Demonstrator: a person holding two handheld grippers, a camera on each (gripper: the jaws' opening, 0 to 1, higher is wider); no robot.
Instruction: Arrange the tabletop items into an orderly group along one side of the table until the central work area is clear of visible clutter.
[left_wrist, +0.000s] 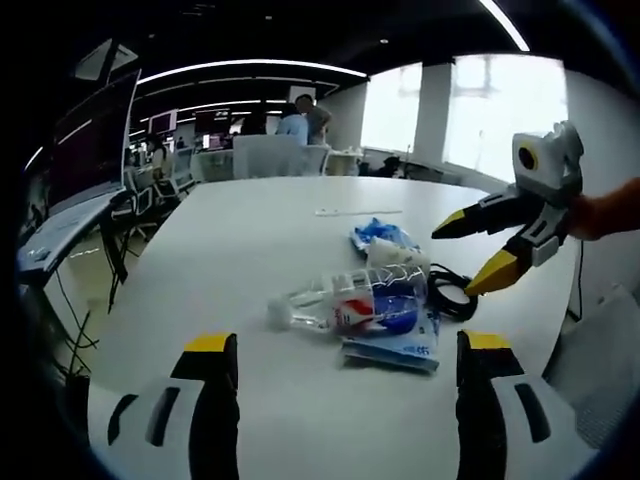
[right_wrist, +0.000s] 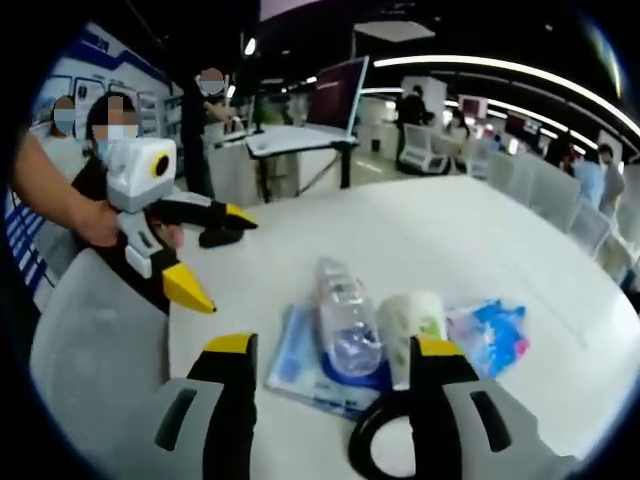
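Left gripper view: we see our left claw (left_wrist: 340, 370) with jaws wide apart, nothing between them, hovering over the near edge of the white tabletop (left_wrist: 250, 240). Clutter sits in one clump ahead and a bit right: a clear bottle (left_wrist: 345, 305) lying on its side, white cap toward the left, resting on a blue-and-white packet (left_wrist: 400, 350); a pale cup-like item (left_wrist: 395, 255) and a blue wrapper (left_wrist: 378, 232) just behind; a black cable (left_wrist: 450, 290) touching the clump's right side. A thin white strip (left_wrist: 355, 211) lies alone farther back. Right claw (left_wrist: 480, 255) comes in from the right, jaws apart, empty, above the cable, held by a hand (left_wrist: 605, 210). Right gripper view: same clump from the other side, right claw (right_wrist: 335, 350) open and empty, its jaws straddling the near end of the packet (right_wrist: 300, 365) and bottle (right_wrist: 345, 320). Pale item (right_wrist: 410, 315) sits just beside the bottle, blue wrapper (right_wrist: 490, 330) next over, cable loop (right_wrist: 375, 440) at the bottom edge. Left claw (right_wrist: 215, 260) shows at the left, jaws spread, empty, off the tabletop's (right_wrist: 450, 240) edge, well apart from the clump. Chairs, desks, a monitor and people stand in the background.
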